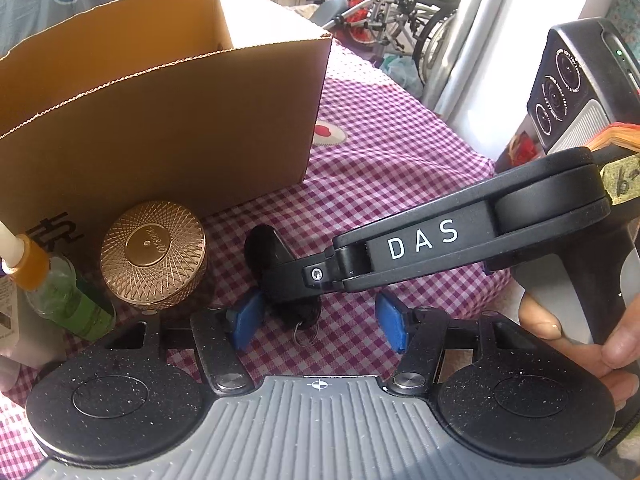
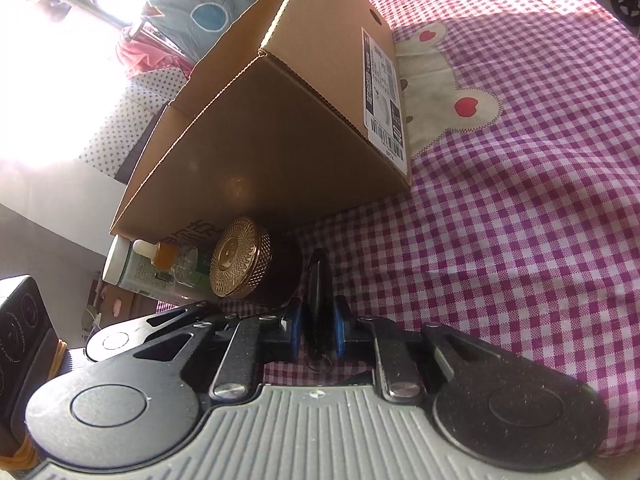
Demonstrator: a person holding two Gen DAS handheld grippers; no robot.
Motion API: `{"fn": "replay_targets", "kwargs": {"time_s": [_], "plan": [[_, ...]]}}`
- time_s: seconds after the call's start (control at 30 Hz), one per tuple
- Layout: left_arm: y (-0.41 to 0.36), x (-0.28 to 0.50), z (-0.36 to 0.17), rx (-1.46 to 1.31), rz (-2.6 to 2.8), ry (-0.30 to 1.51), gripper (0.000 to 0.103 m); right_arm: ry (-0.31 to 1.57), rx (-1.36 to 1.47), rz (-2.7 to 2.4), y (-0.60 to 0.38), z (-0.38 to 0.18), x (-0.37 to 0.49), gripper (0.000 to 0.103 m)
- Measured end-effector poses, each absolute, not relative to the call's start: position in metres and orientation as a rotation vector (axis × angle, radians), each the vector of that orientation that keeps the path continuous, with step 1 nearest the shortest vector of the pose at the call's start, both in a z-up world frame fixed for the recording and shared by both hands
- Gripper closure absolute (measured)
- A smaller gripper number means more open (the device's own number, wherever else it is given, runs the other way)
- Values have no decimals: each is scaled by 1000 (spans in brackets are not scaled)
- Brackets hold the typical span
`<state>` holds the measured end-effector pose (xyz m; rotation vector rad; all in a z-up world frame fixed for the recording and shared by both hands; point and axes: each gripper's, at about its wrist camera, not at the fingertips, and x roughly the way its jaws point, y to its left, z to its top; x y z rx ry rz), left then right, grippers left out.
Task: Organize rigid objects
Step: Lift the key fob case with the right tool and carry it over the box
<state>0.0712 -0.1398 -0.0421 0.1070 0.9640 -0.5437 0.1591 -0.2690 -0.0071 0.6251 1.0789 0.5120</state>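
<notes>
A black key fob (image 1: 269,254) with a metal ring lies on the checked cloth in front of the open cardboard box (image 1: 168,120). My right gripper (image 2: 316,330) is shut on the fob (image 2: 319,292), its blue pads on both sides of it. In the left wrist view the right gripper's arm (image 1: 440,248) reaches in from the right over the fob. My left gripper (image 1: 318,326) is open and empty, its blue pads (image 1: 246,320) wide apart just in front of the fob. A gold-lidded jar (image 1: 154,252) stands left of the fob, also in the right wrist view (image 2: 240,264).
A green dropper bottle (image 1: 60,288) and a white bottle (image 2: 120,266) lie left of the jar by the box (image 2: 280,128). The purple checked cloth (image 2: 520,200) spreads to the right. Wheelchairs (image 1: 400,4) stand beyond the table.
</notes>
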Motion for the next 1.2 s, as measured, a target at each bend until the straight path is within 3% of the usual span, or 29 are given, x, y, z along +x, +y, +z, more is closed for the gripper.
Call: {"fn": "replay_targets", "kwargs": {"time_s": [0.57, 0.9, 1.2], "plan": [[-142, 45, -12, 124, -602, 886, 44, 980, 677, 458, -287, 22, 117, 86], [-131, 19, 48, 139, -602, 710, 44, 801, 599, 481, -277, 101, 96, 86], [-92, 47, 100, 116, -449, 622, 44, 745, 470, 648, -220, 158, 162, 86]]}}
